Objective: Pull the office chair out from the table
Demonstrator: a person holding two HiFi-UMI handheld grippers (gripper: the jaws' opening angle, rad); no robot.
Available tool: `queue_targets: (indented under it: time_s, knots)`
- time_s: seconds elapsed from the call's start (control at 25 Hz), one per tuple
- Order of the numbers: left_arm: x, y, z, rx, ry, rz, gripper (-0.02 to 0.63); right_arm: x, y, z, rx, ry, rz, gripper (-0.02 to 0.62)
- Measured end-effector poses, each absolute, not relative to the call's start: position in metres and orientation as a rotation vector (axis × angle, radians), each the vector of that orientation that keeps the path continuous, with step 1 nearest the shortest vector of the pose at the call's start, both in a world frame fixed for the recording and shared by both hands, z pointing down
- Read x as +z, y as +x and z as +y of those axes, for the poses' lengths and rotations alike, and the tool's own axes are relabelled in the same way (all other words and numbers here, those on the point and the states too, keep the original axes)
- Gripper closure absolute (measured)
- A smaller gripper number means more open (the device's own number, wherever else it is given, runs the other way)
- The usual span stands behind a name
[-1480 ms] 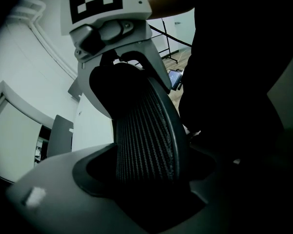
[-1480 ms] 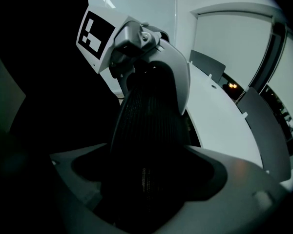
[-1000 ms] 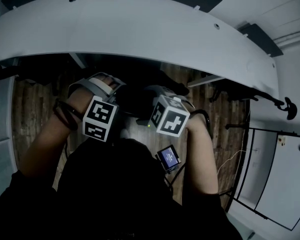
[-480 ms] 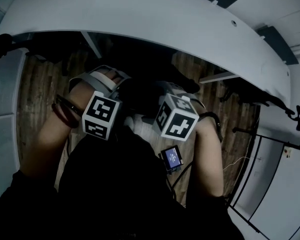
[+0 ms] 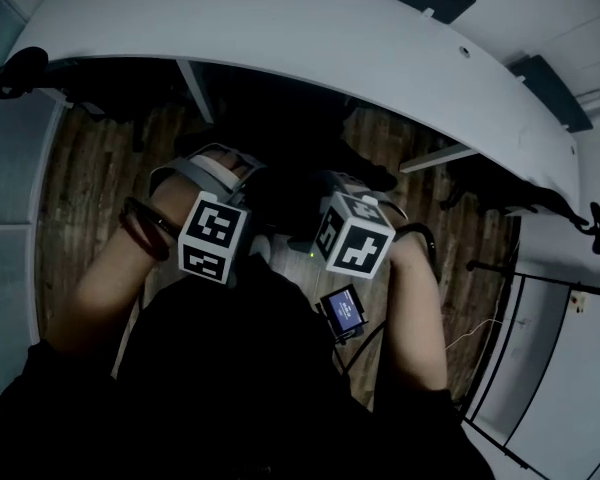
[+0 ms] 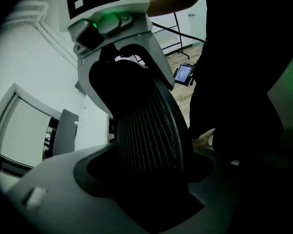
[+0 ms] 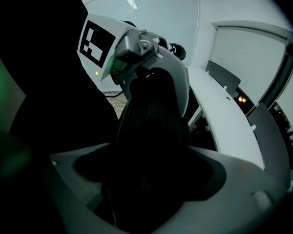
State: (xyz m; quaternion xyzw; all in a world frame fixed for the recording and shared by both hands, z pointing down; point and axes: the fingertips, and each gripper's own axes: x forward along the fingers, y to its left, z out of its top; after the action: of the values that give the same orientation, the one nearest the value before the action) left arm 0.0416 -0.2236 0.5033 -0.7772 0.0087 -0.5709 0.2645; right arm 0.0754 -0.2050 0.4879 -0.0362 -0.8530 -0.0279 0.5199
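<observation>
The white curved table (image 5: 310, 38) sweeps across the top of the head view, above plank flooring (image 5: 80, 188). Just below its near edge, at frame centre, sits the dark office chair (image 6: 146, 130). Its back is on the person's side, and the rest is a dim mass reaching up toward the table. The top edge of the back runs left to right in the head view. In the left gripper view its ribbed surface rises from bottom centre toward the upper left. The left gripper (image 6: 149, 182) pinches that edge between its jaws. The right gripper (image 7: 146, 179) clamps the same edge just beside it. A small lit screen (image 5: 340, 313) hangs lower right of centre.
</observation>
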Motion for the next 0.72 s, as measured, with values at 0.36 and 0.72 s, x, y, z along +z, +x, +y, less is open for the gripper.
queue_targets:
  time_s: [0.36,0.72]
  knots:
    - [0.497,0.012,-0.148,-1.481,-2.108,0.019,0.266,0.485,0.044,-0.128,-0.014,-0.067,-2.033,0.160]
    - [0.491,-0.026,-0.073,-1.347,-2.144,0.022,0.270,0.487,0.000,-0.048,0.058,-0.048,-2.045,0.160]
